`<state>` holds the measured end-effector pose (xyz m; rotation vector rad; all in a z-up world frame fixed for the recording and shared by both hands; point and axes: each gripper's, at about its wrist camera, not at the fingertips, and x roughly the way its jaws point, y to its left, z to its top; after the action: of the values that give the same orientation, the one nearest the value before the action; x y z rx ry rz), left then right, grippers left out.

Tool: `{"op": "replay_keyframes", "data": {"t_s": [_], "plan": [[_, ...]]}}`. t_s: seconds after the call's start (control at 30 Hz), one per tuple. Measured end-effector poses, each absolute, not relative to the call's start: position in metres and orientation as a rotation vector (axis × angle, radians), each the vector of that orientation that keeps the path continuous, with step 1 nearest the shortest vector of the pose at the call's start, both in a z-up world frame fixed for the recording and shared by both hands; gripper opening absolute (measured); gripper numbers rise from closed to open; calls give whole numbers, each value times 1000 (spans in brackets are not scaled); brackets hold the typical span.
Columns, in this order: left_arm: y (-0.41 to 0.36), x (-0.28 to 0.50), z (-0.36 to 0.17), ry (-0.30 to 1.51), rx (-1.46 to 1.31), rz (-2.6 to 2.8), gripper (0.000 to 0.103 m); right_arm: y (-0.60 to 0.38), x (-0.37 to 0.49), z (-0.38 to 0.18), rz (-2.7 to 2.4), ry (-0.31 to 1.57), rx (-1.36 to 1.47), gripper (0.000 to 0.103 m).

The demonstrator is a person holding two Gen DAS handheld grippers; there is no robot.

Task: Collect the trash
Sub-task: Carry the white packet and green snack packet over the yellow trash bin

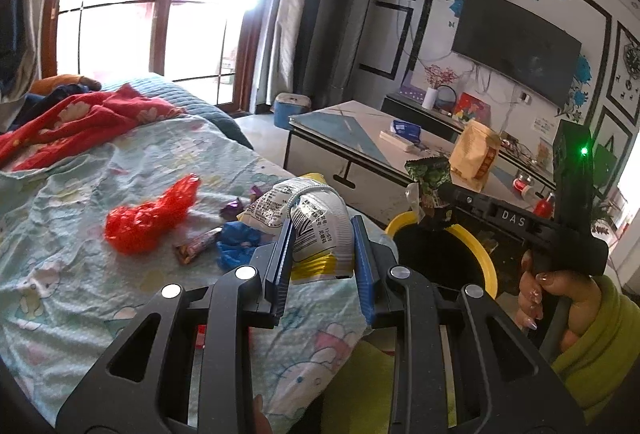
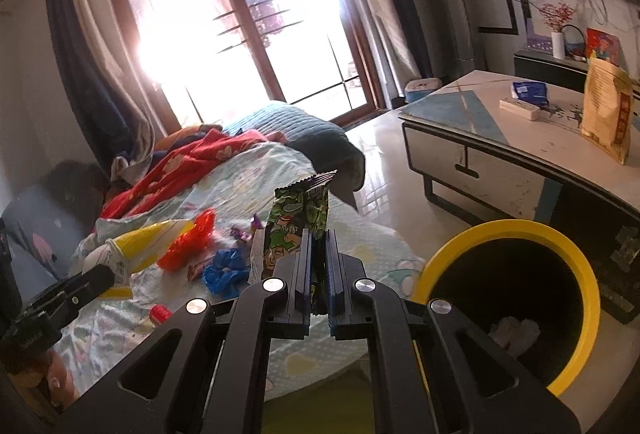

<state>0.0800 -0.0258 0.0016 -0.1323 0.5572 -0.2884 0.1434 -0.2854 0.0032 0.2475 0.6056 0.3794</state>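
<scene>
- L gripper (image 1: 322,254): jaws pinching a crumpled white-and-yellow snack bag (image 1: 316,230), held above the bed (image 1: 100,294) edge.
- R gripper (image 2: 319,274): jaws pressed together on a green wrapper (image 2: 300,222) (standing upright), just left of the yellow-rimmed bin (image 2: 576,258).
- Left on the sheet: red plastic bag (image 1: 150,218), blue scrap (image 1: 236,246), candy bar wrapper (image 1: 196,246).
- Desk (image 1: 348,138) w/ orange-and-cream bag (image 1: 476,154) beyond.

"DAS" in white caps on the black body of the right gripper (image 1: 430,212), right side, left-wrist view. Yellow-white snack bag (image 1: 316,230) near centre: barcode, small print incl. digits approx "11-070", rest unreadable. Green wrapper (image 2: 298,230): print too blurred to read.
</scene>
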Motion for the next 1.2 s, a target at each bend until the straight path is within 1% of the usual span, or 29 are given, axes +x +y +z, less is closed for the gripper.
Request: {"op": "replay_keyframes", "data": {"t_s": [0.4, 0.83, 1.2], "plan": [[-58, 85, 2, 559, -76, -329, 21, -326, 143, 2, 311, 591, 304, 6], [-89, 93, 0, 554, -29, -394, 21, -345, 140, 8, 204, 530, 228, 6], [-119, 101, -8, 552, -15, -472, 21, -381, 148, -4, 130, 555, 270, 6]]}}
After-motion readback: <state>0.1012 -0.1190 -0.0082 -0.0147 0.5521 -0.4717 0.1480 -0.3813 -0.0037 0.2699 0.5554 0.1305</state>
